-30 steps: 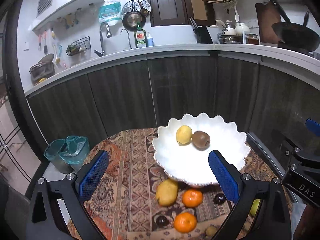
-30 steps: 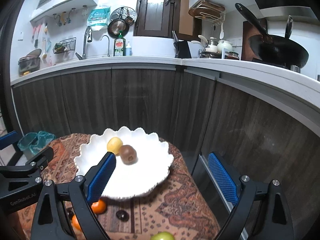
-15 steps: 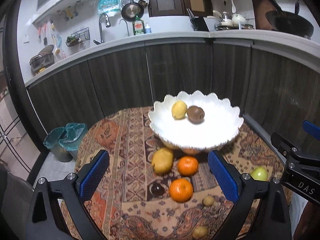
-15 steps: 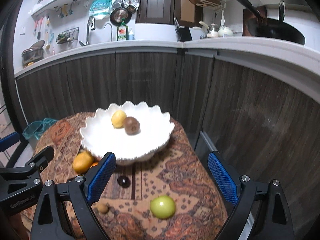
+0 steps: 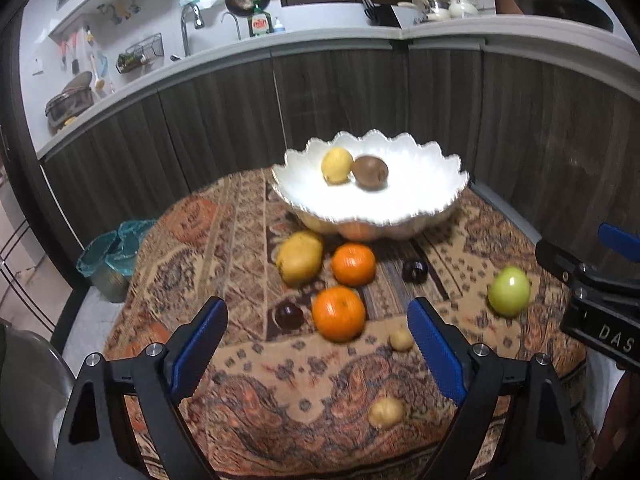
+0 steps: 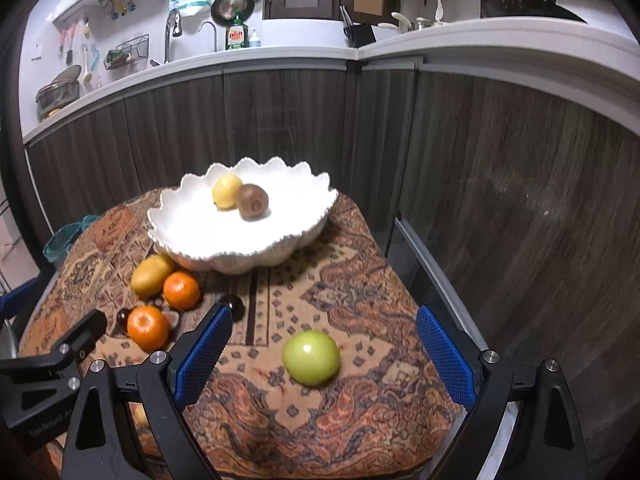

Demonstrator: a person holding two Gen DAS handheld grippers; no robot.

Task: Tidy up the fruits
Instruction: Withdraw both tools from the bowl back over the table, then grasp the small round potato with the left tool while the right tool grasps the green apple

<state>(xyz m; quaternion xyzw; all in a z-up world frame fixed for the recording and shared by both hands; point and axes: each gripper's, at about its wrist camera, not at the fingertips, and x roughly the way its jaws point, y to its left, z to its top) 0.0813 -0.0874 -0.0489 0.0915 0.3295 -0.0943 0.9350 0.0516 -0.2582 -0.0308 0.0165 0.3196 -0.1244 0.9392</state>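
Observation:
A white scalloped bowl [image 5: 420, 204] [image 6: 192, 232] at the back of the patterned table holds a yellow lemon [image 5: 337, 165] and a brown kiwi [image 5: 370, 172]. In front of it lie a yellow mango [image 5: 299, 257], two oranges [image 5: 353, 264] [image 5: 338, 313], two dark plums [image 5: 415, 271] [image 5: 289, 316], two small tan fruits [image 5: 401, 340] [image 5: 386, 412] and a green apple [image 5: 509, 291] [image 6: 311, 357]. My left gripper [image 5: 318, 354] hovers just short of the near orange, its jaws closing with nothing pressed between them. Hanging open, my right gripper [image 6: 324, 356] frames the green apple without touching it.
The small table carries a patterned cloth [image 6: 352, 280]. Dark wooden cabinets under a white kitchen counter [image 5: 320, 48] stand close behind and to the right. A bin with a teal liner [image 5: 112, 256] sits on the floor at the left.
Both grippers have come down and tilted toward the table, so the loose fruits now lie between and ahead of the fingers. The left jaws have narrowed a little.

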